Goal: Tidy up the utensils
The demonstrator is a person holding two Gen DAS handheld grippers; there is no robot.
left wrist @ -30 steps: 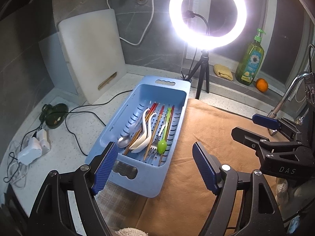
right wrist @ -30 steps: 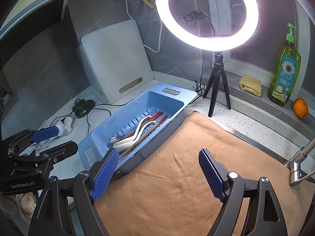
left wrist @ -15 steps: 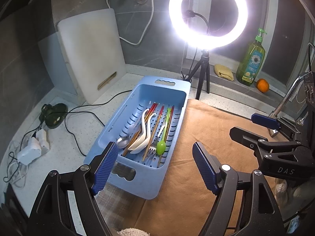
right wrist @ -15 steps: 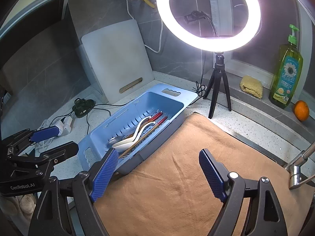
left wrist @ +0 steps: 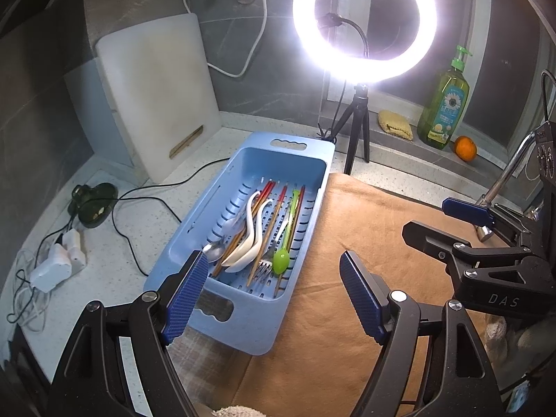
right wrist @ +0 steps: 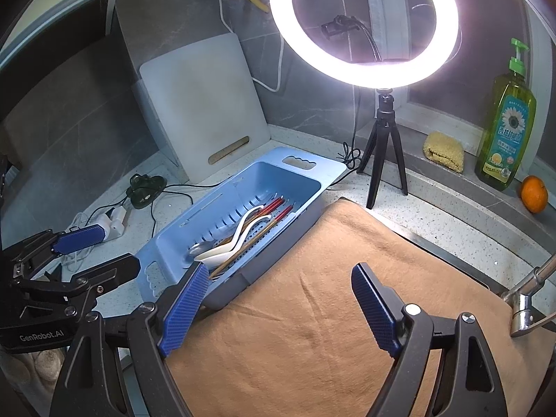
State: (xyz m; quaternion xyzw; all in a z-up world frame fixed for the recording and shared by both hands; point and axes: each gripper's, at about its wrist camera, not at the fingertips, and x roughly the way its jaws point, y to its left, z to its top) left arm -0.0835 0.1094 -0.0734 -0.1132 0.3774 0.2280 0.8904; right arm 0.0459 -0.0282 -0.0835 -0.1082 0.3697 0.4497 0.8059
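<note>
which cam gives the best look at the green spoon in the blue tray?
Left wrist. It looks down into the blue tray, showing the green spoon whole, bowl toward the camera, beside the chopsticks. From the right wrist view the tray's near wall hides it; only white spoons and chopsticks show.

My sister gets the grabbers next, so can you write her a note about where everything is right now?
Left gripper: open, empty, hovering over the near end of the blue basket.
Right gripper: open, empty, over the tan cloth.
Still mixed in the basket: white spoons, chopsticks, green spoon, a metal spoon, a fork.
Done: nothing sorted.
Left: take utensils out and group them.
</note>
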